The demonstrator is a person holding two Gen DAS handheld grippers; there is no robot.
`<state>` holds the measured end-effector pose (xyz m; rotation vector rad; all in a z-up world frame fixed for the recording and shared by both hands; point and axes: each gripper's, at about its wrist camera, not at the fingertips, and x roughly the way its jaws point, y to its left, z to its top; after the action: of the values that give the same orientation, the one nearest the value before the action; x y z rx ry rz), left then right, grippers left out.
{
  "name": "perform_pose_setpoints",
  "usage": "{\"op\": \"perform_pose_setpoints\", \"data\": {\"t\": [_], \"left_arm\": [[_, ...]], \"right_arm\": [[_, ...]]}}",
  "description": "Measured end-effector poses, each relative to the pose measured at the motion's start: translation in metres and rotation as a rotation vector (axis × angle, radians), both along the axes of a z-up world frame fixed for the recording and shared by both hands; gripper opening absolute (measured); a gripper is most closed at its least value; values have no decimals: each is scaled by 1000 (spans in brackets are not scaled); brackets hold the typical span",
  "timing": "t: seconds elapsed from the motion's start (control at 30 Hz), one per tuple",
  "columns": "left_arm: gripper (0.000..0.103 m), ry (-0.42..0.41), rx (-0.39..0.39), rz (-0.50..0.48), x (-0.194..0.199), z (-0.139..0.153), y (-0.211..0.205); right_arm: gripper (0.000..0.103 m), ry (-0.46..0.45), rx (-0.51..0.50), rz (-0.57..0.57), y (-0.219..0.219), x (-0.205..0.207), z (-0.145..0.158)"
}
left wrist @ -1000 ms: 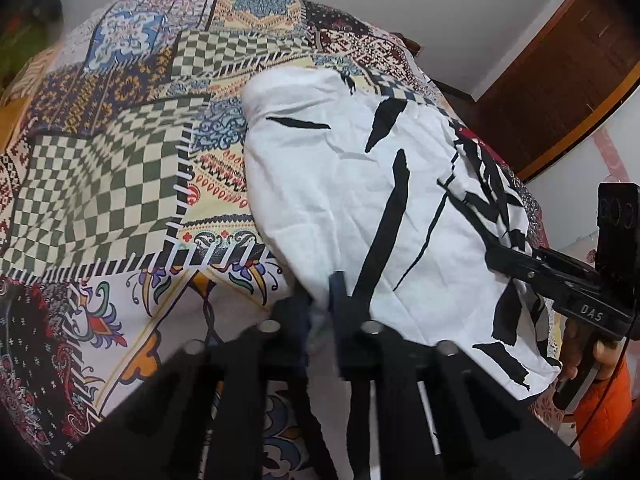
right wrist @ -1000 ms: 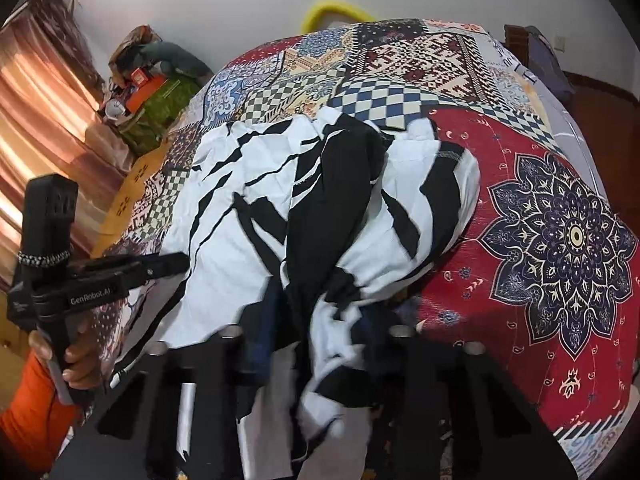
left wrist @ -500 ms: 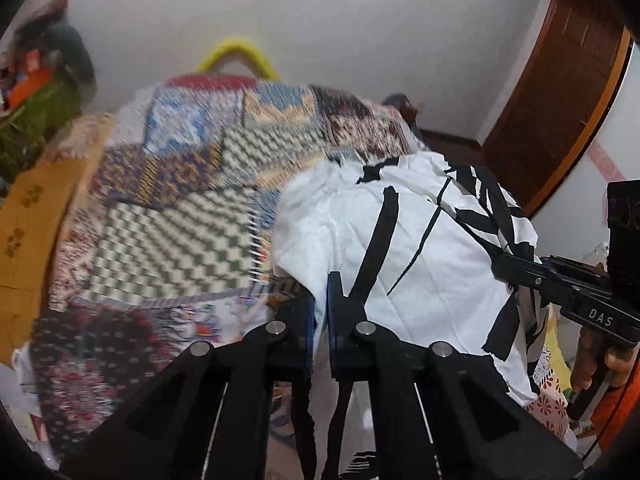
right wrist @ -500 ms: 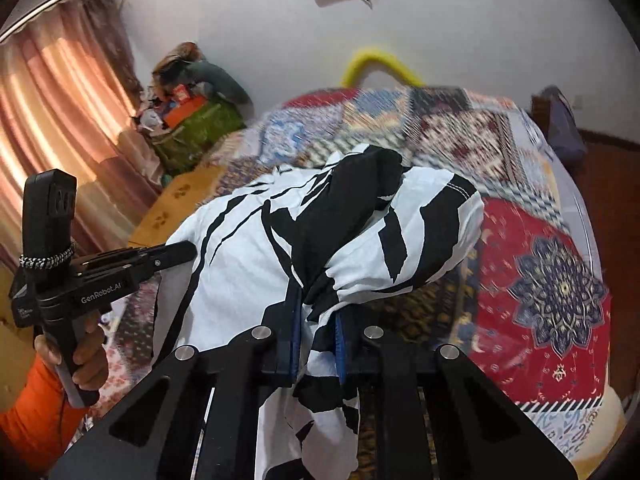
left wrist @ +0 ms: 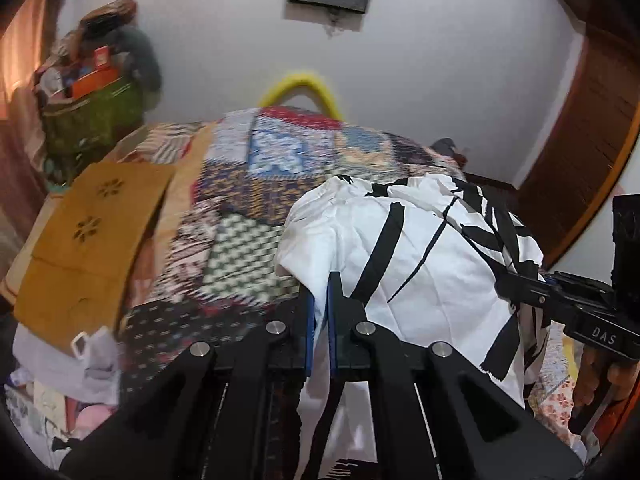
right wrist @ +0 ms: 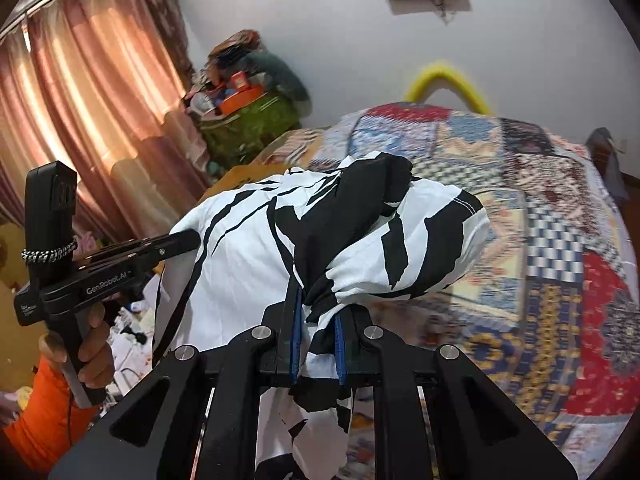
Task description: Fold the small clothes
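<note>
A white garment with black stripes (left wrist: 416,264) hangs stretched between my two grippers above the patchwork bedspread (left wrist: 248,208). My left gripper (left wrist: 321,280) is shut on its white edge. My right gripper (right wrist: 318,300) is shut on a bunched black-and-white part of the same garment (right wrist: 320,232). The right gripper also shows at the right edge of the left wrist view (left wrist: 516,288), and the left gripper at the left of the right wrist view (right wrist: 188,240). The garment's lower part droops below the fingers out of sight.
A brown cardboard sheet (left wrist: 92,236) and a pile of clothes (left wrist: 68,368) lie at the bed's left. A green bag with clutter (right wrist: 248,124) stands by the curtains (right wrist: 80,120). A yellow hoop (right wrist: 444,80) sits behind the bed, a wooden door (left wrist: 584,168) at the right.
Both grippers have lifted the garment up off the bedspread and tilted upward, so the wall and screen now show. Both stay shut on the cloth.
</note>
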<state>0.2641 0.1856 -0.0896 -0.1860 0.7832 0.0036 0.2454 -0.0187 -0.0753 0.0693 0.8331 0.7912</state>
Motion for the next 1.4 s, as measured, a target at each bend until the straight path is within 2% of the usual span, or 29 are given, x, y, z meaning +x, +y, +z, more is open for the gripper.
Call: {"op": "perform_pose_setpoints", "data": {"t": [0.17, 0.27, 0.4, 0.57, 0.6, 0.7, 0.77, 0.8, 0.87, 0.97, 1.13, 1.3, 1.4], "left_arm": [[5, 75, -22, 56, -3, -33, 43], [5, 161, -57, 75, -1, -68, 64], [5, 258, -69, 78, 1, -114, 73], [9, 305, -61, 72, 1, -144, 73], [10, 307, -60, 75, 1, -147, 73], [24, 315, -57, 87, -4, -151, 74], [38, 316, -60, 87, -7, -153, 75], [39, 319, -63, 86, -12, -154, 75], [40, 326, -71, 82, -19, -157, 75], [40, 336, -90, 69, -32, -160, 73], [43, 362, -106, 34, -54, -164, 62], [46, 382, -70, -3, -68, -164, 47], [46, 383, -57, 8, -69, -156, 48]], "right_arm": [[12, 64, -19, 44, 42, 3, -27], [12, 123, -55, 58, 62, 8, -53], [12, 190, -105, 65, 77, 15, -89], [14, 202, -169, 61, 86, 19, -112], [15, 199, -182, 59, 87, 18, -115], [22, 206, -195, 47, 85, 17, -115], [29, 212, -206, 39, 79, 14, -114], [33, 216, -210, 40, 76, 10, -113], [47, 228, -211, 48, 72, 1, -111], [54, 239, -224, 75, 70, -11, -113], [56, 204, -282, 130, 68, -39, -117], [55, 181, -299, 148, 60, -53, -116], [56, 182, -289, 152, 54, -56, -114]]}}
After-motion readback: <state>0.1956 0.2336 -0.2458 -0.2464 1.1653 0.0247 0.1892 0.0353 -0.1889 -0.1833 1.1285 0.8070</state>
